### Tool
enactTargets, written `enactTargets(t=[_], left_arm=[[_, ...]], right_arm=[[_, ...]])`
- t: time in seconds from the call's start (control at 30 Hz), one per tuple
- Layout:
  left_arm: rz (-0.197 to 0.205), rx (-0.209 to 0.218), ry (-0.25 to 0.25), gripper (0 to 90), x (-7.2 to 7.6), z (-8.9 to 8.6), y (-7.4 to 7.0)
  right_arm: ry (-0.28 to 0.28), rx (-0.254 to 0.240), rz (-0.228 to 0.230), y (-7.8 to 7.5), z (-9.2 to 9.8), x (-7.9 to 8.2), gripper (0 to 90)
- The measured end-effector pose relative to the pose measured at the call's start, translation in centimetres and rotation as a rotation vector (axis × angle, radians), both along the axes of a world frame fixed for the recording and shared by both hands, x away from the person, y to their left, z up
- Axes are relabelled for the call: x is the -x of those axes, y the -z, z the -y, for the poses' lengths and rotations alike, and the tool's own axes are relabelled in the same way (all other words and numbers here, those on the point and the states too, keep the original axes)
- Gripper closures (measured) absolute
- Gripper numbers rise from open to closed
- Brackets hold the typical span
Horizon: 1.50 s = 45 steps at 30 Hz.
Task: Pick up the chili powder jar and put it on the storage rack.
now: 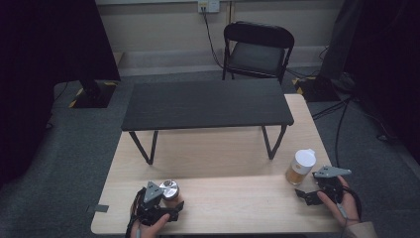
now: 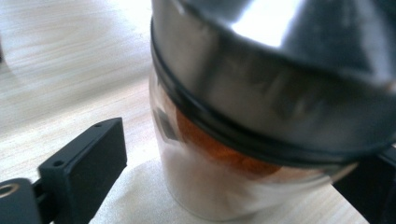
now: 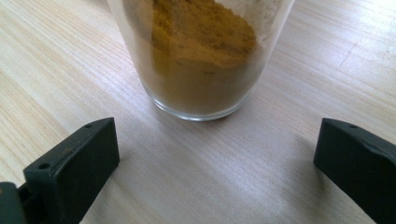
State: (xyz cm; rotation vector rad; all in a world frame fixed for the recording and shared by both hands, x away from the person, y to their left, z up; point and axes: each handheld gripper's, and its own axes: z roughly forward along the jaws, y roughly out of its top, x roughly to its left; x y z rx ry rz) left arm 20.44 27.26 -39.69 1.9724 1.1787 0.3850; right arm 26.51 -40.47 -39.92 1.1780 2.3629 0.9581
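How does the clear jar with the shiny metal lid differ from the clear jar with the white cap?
The metal-lidded clear jar wears a shiny steel lid; the white-capped clear jar wears a white plastic cap. The metal-lidded jar holds orange pieces; the white-capped one holds yellow-brown powder. The metal-lidded jar sits between the left tool's jaws; the white-capped jar stands ahead of the right tool. Both stand upright on the pale wooden table.

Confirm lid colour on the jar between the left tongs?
Shiny silver metal lid with a black rim band, on the glass jar; clearest in the left gripper view.

Both tongs rest low: left tongs (image 1: 171,201) seemingly gaping, right tongs (image 1: 303,191) spread wide.
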Motion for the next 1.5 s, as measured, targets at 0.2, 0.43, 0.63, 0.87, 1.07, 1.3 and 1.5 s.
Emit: enactTargets(t=[0.2, 0.43, 0.63, 0.87, 1.07, 1.3, 1.5], left_arm=[[-0.010, 0.003, 0.005, 13.5, -0.3, 0.1, 0.1], [-0.010, 0.007, 0.019, 23.9, -0.5, 0.1, 0.3], [0.017, -0.033, 0.035, 29.2, -0.2, 0.6, 0.1], [0.035, -0.068, 0.037, 30.5, -0.1, 1.1, -0.2], [0.030, -0.051, 0.025, 30.6, 0.0, 0.9, -0.2], [0.019, -0.039, 0.014, 30.6, -0.1, 0.6, -0.6], [0.007, -0.035, 0.020, 30.6, -0.6, 0.5, -1.3]], right_arm=[[0.001, 0.000, -0.001, 0.0, 0.0, 0.0, 0.0], [0.000, 0.000, 0.000, 0.0, 0.0, 0.0, 0.0], [0.000, 0.000, 0.000, 0.0, 0.0, 0.0, 0.0], [0.000, 0.000, 0.000, 0.0, 0.0, 0.0, 0.0], [0.000, 0.000, 0.000, 0.0, 0.0, 0.0, 0.0], [0.000, 0.000, 0.000, 0.0, 0.0, 0.0, 0.0], [0.000, 0.000, 0.000, 0.0, 0.0, 0.0, 0.0]])
